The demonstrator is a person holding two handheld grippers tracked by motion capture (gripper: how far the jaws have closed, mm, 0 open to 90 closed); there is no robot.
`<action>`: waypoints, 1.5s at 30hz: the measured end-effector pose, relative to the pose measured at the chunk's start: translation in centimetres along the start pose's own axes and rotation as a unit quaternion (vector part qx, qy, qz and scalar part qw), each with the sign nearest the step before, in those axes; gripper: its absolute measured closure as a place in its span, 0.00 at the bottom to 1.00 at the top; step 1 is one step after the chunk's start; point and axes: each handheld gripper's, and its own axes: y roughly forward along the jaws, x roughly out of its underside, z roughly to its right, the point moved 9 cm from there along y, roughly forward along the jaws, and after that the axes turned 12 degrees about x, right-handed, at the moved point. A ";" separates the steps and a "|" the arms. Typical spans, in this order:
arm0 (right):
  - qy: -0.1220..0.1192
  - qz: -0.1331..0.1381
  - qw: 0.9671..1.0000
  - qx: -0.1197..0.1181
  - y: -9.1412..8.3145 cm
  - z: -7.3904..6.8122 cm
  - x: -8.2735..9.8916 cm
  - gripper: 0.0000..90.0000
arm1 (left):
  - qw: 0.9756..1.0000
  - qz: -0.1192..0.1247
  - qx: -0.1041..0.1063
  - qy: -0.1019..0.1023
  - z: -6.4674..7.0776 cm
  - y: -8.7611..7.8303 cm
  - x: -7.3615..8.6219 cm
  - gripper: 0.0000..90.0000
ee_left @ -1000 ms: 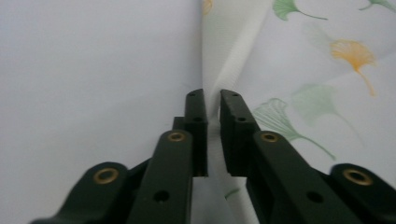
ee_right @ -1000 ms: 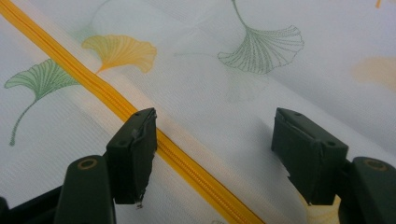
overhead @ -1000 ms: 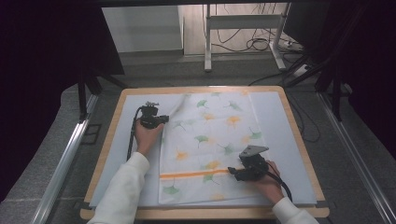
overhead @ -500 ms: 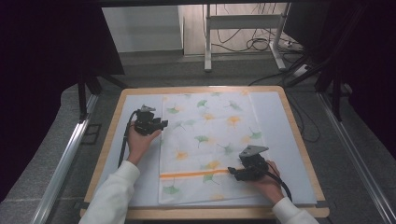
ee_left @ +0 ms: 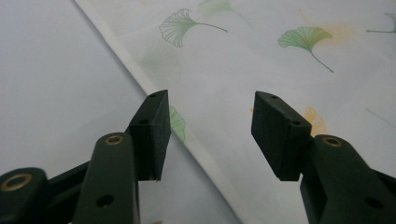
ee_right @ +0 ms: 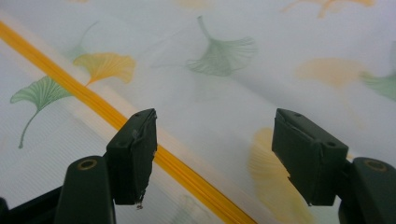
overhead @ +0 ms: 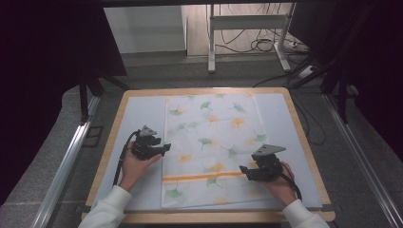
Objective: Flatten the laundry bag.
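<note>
The desk (overhead: 304, 142), with its wooden rim and pale blue mat, carries the largest thing we handle: a white cloth (overhead: 214, 142) printed with green and orange leaves, lying flat down the middle of the mat. An orange stripe (overhead: 199, 177) crosses it near our side.

Our left gripper (overhead: 164, 147) sits at the cloth's left edge. In the left gripper view the fingers (ee_left: 152, 128) stand wide apart and hold nothing; the edge of the cloth (ee_left: 140, 74) runs diagonally between them, bare mat behind the left finger, printed cloth ahead of the right one.

Our right gripper (overhead: 243, 170) rests over the cloth near its right side. In the right gripper view its fingers (ee_right: 135, 154) are likewise spread wide and empty, with the orange stripe (ee_right: 93, 105) passing under the left finger and a faint leaf print between the two.

We judge the step to be the approach before a grasp, likely for a fold. The next move calls for the left fingers to drop onto the edge and pinch it, and the right fingers to reach the right edge or gather a pinch of cloth, both closing together so the cloth lifts evenly.
</note>
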 end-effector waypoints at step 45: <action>0.035 -0.064 0.996 0.058 -0.4 6.7 3.7 0.74 | 0.996 -0.076 -0.012 0.052 4.1 1.4 4.8 0.92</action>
